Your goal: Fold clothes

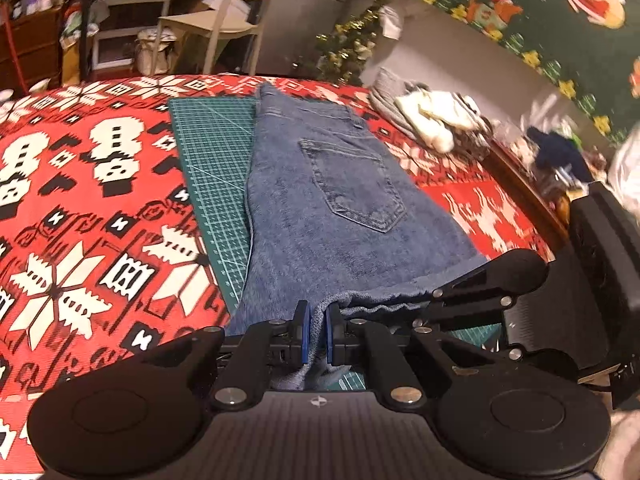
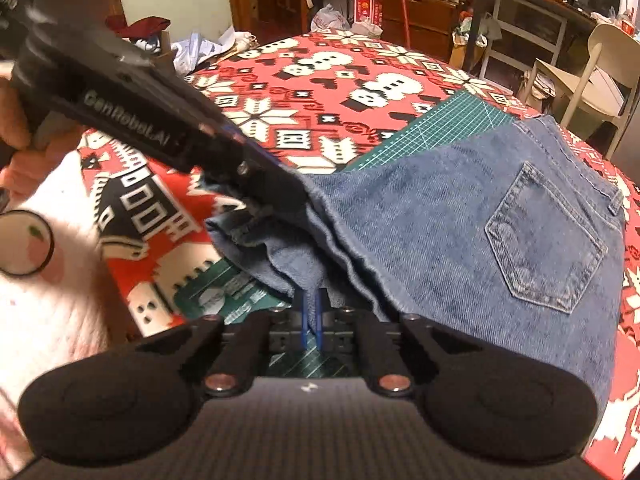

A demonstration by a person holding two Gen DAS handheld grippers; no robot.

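the folded jeans lie on the green cutting mat. the left gripper jaws pinch the jeans' near edge. the right gripper jaws are pressed together on that edge, beside the left.

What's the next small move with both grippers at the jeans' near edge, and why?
Probably lift both together and carry the near edge toward the waistband. The left gripper is shut on the jeans at that edge, and the right gripper looks shut on denim beside it. The jeans lie flat on the green mat, pocket up, with the far part still unfolded.
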